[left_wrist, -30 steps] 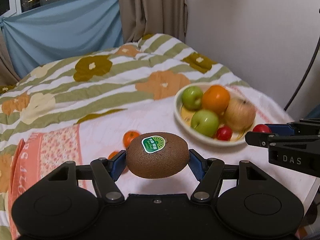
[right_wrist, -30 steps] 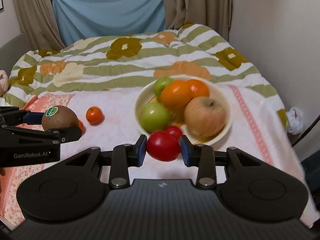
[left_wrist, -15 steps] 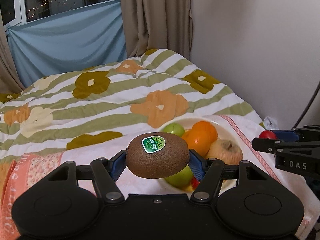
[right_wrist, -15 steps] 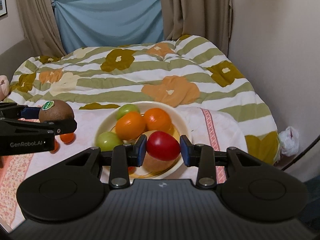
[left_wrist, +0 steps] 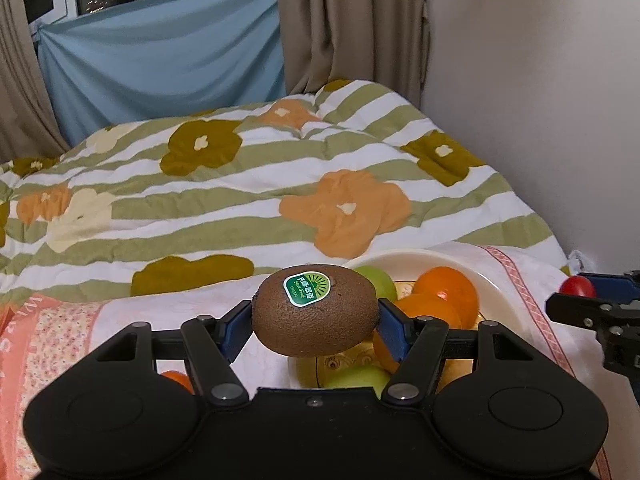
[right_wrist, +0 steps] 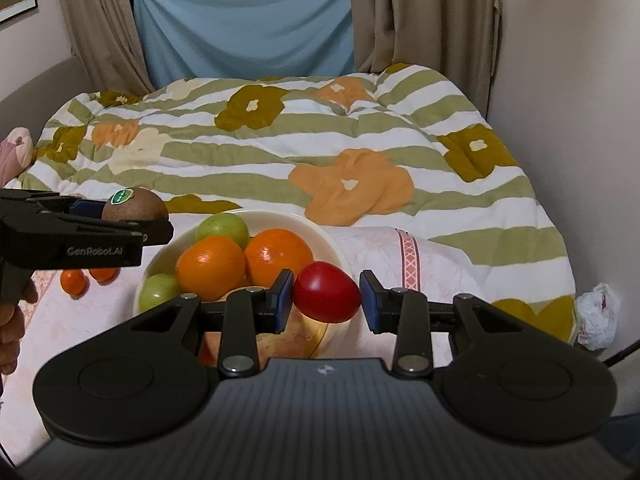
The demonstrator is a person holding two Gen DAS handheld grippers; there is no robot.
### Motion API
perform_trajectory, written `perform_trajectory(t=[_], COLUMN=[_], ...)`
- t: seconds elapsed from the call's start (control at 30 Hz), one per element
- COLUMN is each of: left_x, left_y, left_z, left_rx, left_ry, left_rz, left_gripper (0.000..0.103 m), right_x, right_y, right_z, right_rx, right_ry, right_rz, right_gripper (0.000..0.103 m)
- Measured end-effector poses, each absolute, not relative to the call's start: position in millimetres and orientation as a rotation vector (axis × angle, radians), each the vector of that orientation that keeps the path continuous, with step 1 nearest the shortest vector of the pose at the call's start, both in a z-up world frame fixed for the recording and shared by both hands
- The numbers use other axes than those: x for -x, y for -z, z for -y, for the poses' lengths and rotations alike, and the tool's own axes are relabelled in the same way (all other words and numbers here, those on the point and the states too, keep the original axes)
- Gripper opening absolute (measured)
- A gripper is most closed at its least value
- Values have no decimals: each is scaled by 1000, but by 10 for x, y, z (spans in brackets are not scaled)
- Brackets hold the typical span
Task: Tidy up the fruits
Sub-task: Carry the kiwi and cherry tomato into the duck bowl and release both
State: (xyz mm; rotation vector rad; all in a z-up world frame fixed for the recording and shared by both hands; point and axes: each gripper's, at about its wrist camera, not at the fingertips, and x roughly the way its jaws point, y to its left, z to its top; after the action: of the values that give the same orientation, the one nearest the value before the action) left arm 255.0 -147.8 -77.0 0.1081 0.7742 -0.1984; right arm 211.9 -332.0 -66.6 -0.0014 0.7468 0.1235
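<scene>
Working over a bed with a green-striped floral quilt [right_wrist: 280, 152], pale pink cloth [right_wrist: 440, 256] spread across the near end, blue sheet hanging at the window behind. Holding a brown fuzzy kiwi with a green sticker [left_wrist: 314, 320] in the left tool [left_wrist: 316, 314], blue pads pinching its two ends, hovering just by the near-left rim of a round cream bowl [left_wrist: 440, 256]. Gripping a small glossy red fruit [right_wrist: 326, 298], tomato-looking, in the right tool [right_wrist: 327, 299], closed down narrow on it, hanging over the bowl's near-right edge.

Already sitting in the bowl: two big oranges [right_wrist: 211, 266], round green apples [right_wrist: 222, 228]. Waiting out on the cloth to the left: a couple of little tangerines [right_wrist: 74, 282].

Guessing light and slightly soft for the kiwi, fuzzy skin helping the grip, so squeezing gently across the ends. Guessing slick and easily bruised for the red one, so pinching across the widest part and letting go low, aiming for a gap in the pile to avoid rolling.
</scene>
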Motion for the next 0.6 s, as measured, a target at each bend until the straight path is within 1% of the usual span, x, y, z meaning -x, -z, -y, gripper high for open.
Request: perform_trajectory(t=[0.33, 0.4, 0.47, 0.5, 0.6], left_x=[-2690, -2698, -2675, -2659, -2606], left_y=[906, 906, 872, 851, 782], left_z=[1497, 1466, 1452, 1455, 1454], left_rx=[-54, -32, -21, -22, -20], left_ry=[162, 160, 165, 164, 159], left_rz=[-835, -838, -819, -809, -793], left_gripper=[71, 75, 88, 90, 90], right_x=[-2302, -2318, -2326, -2322, -2325], right_y=[809, 814, 816, 812, 792], right_z=[3403, 3400, 3399, 3390, 3377], right_rx=[5, 5, 5, 7, 6], right_ry=[-165, -171, -179, -183, -188], right_rz=[-766, -766, -762, -759, -752], right_gripper=[50, 50, 51, 50, 51])
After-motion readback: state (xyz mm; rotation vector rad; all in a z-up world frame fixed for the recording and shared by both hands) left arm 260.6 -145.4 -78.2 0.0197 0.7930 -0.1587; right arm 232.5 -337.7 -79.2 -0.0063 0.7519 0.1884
